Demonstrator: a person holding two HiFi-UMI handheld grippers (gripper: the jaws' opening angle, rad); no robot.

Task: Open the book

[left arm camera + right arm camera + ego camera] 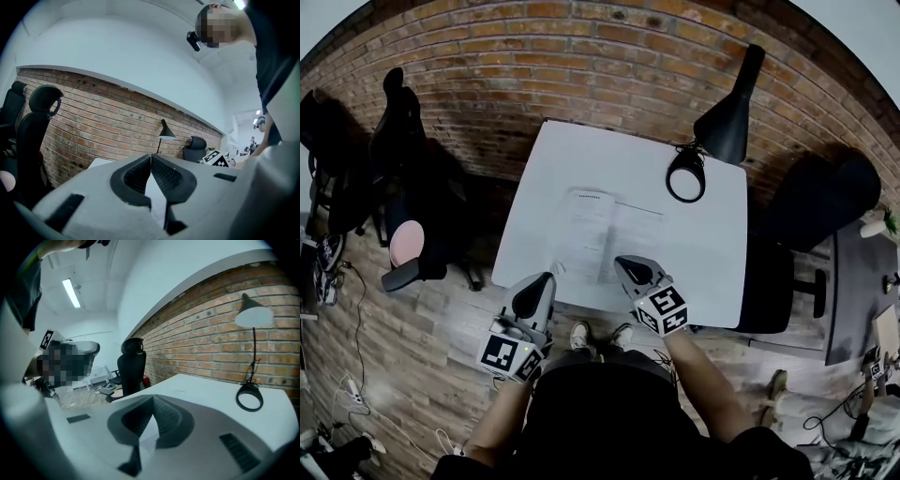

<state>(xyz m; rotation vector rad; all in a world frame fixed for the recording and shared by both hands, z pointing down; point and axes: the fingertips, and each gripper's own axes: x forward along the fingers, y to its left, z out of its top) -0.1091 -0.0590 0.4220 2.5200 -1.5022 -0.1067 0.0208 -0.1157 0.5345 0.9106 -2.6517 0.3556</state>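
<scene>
White table [712, 244] is pushed up against a brick wall [581, 56], on a wood plank floor [422, 337]. The book [605, 232] lies flat on the table, already open with its pages up, right in front of both grippers. Right gripper [622, 262] has its jaws together with nothing in them; the tip is over the book's near right corner, can't tell if it touches. Left gripper [546, 279] also has its jaws together and empty; the tip is at the near table edge, and the book sits just to its right and ahead. A black desk lamp [727, 117] stands at the far corner, ahead and to the right of the right gripper, well beyond the book, with its ring base [685, 175] on the table. A black office chair [398, 131] is off to the left of the left gripper, and another chair [820, 202] is to the right of the right gripper past the table end. The person's shoes [600, 336] show under the near edge.
</scene>
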